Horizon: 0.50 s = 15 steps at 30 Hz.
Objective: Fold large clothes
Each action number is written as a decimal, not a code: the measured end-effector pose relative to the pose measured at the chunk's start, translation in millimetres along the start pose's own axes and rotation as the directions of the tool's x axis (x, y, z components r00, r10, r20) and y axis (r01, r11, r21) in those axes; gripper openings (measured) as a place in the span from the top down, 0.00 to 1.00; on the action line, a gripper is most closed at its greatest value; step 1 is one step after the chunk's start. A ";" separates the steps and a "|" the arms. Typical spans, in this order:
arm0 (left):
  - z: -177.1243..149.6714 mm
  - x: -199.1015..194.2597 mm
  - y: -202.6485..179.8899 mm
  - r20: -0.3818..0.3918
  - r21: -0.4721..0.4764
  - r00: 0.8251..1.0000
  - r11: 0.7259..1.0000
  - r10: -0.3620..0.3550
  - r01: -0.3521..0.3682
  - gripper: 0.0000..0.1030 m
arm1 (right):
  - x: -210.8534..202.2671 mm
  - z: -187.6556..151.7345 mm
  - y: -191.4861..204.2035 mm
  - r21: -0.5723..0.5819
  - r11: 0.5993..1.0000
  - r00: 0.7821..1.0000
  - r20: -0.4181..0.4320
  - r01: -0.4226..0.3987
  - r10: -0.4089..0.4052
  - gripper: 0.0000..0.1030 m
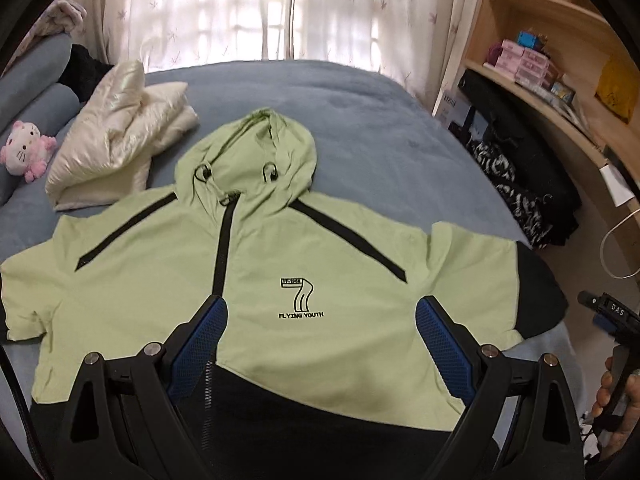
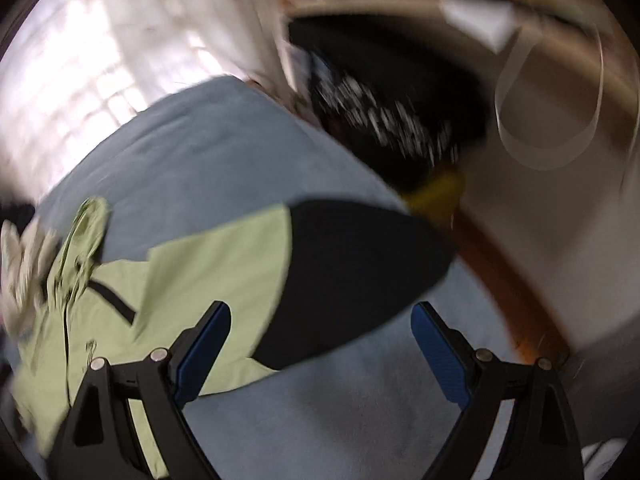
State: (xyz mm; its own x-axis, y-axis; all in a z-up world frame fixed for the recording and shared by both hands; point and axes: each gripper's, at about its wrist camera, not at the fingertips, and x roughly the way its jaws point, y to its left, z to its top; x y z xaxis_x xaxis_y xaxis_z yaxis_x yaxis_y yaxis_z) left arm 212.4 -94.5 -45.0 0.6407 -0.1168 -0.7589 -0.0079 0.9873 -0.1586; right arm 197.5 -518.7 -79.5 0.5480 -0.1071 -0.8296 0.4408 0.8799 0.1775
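A bed (image 1: pixel 360 120) covered in a blue-grey fleece blanket fills the room's middle. Behind it, sheer white curtains (image 1: pixel 248 12) with a faint leaf print glow with daylight from a gridded window. To the right stands a light wooden shelf unit (image 1: pixel 560 40) holding pink boxes (image 1: pixel 520 60), with dark bags (image 1: pixel 532 184) heaped below. At the left lie a cream padded jacket (image 1: pixel 116 136) and a pink-and-white plush cat (image 1: pixel 26 150).

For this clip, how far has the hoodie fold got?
Done: the green hoodie lies spread flat, front up, on the blue bed. In hand: nothing. The left tool hangs open above the chest, and the right tool is open near the black-cuffed sleeve, in a blurred view. Left: every fold; both sleeves and the hood are still spread out.
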 end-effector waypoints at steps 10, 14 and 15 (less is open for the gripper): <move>-4.0 55.0 -18.1 -0.082 0.004 0.997 1.000 0.009 -0.009 0.37 | 88.7 -11.9 -78.8 0.350 0.928 0.984 -0.075 -0.128 0.164 0.12; -0.8 63.2 -24.8 -0.081 0.016 0.997 1.000 0.019 -0.018 0.60 | 101.9 -5.4 -80.0 0.366 0.919 0.982 -0.057 -0.147 0.179 0.12; 0.2 62.9 -26.1 -0.074 0.017 0.997 1.000 0.024 -0.023 0.60 | 104.1 -2.7 -80.2 0.366 0.919 0.983 -0.053 -0.145 0.177 0.12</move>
State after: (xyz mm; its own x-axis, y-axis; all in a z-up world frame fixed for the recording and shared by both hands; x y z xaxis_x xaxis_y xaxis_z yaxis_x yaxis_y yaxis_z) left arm 253.1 -127.6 -88.5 0.5821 -0.1008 -0.8069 -0.0097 0.9914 -0.1309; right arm 217.2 -599.1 -181.5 0.5786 0.0747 -0.8122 0.5856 0.6551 0.4774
